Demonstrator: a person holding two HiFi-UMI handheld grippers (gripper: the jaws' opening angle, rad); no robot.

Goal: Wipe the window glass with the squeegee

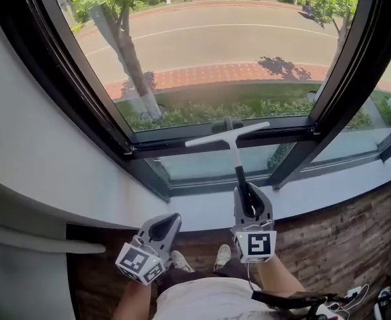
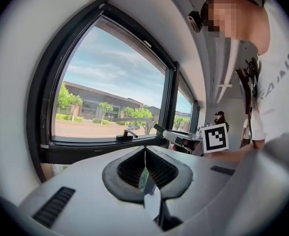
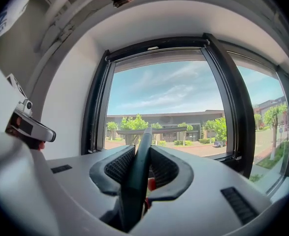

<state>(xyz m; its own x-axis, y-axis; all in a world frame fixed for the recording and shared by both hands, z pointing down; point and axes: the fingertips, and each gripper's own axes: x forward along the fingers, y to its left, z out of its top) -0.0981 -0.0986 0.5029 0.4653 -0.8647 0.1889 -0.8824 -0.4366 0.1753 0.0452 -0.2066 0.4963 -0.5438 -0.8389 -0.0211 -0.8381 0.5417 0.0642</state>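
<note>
- White squeegee (image 1: 230,139), head view: I see its blade tilted, right end higher, across the bottom edge of the glass (image 1: 215,45) and over the black frame (image 1: 182,145). The handle runs down into my right gripper (image 1: 252,209). My left gripper (image 1: 160,231) hangs lower left, apart from it.
- Left gripper view: my jaws are pressed together with nothing between them.
- Right gripper view: both jaws clench the dark handle. The blade stands ahead before the pane; whether it touches, I cannot tell.
</note>
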